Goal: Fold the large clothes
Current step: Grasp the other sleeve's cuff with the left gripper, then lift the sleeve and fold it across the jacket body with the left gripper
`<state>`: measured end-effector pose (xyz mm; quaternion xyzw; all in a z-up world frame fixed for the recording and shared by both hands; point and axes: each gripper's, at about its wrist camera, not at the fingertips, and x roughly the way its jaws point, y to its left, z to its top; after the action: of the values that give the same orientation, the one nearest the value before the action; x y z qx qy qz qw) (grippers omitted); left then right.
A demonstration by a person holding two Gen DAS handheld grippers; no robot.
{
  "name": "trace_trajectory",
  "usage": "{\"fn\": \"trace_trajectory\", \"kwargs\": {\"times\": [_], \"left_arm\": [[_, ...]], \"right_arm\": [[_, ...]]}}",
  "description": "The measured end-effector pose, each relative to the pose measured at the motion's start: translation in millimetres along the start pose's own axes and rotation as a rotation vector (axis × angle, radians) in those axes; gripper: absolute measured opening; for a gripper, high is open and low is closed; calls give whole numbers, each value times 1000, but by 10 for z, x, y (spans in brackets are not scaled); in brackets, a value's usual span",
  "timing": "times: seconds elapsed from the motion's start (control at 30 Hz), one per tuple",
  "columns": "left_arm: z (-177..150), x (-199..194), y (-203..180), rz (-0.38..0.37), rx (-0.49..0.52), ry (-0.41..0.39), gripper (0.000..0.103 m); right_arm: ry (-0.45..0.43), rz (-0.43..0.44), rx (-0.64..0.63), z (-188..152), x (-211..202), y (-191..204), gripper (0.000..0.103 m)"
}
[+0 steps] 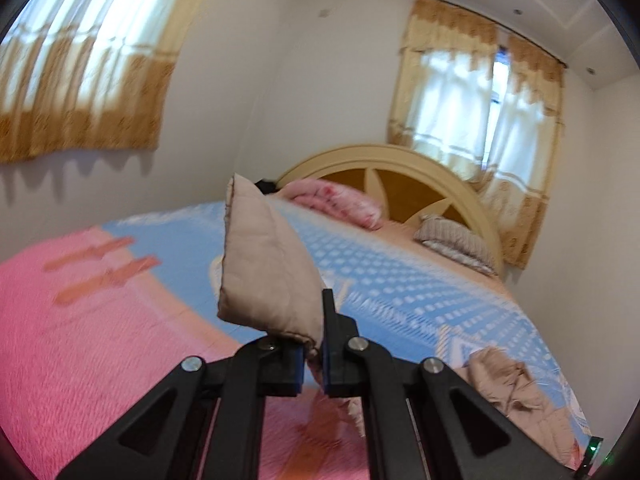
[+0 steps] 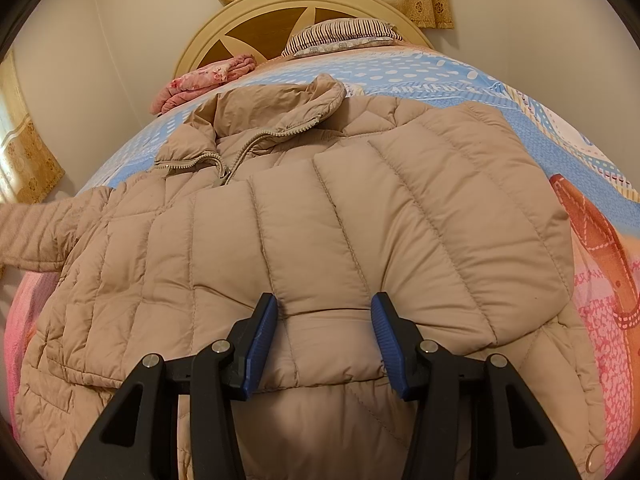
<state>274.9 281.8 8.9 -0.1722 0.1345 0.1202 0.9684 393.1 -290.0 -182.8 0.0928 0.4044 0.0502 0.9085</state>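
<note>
A beige quilted puffer jacket (image 2: 304,216) lies spread on the bed, collar and zipper toward the headboard, one sleeve folded across its front. My right gripper (image 2: 324,320) is open, its blue pads (image 2: 262,344) resting on either side of a quilted panel of the folded sleeve. My left gripper (image 1: 314,354) is shut on the cuff end of the other sleeve (image 1: 264,268) and holds it lifted above the bed. More of the jacket (image 1: 516,392) shows crumpled at the lower right of the left wrist view.
The bed has a blue dotted and pink cover (image 2: 440,68). A folded pink blanket (image 2: 204,80) and a striped pillow (image 2: 344,36) lie by the cream headboard (image 2: 248,12). Walls and curtained windows (image 1: 476,96) surround the bed.
</note>
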Motion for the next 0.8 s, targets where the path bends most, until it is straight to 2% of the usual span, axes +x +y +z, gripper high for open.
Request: {"fn": "trace_trajectory", "kwargs": {"times": [0.2,0.33,0.53,0.8], "left_arm": [[41,-76,-573,-123,106,-41,6],[-140,-49,-1020,-176,222,-15,6],[-740,165,-1699,-229,394,83,6],[-1479,339,-2554,-331,496,208,5]], "right_arm": [[-7,13,9,9,-9,-5,50],[-10,22,14,6,-17,-24,50],[-18,35,22,9,-23,-60,51],[-26,55,39,6,-33,-97,51]]}}
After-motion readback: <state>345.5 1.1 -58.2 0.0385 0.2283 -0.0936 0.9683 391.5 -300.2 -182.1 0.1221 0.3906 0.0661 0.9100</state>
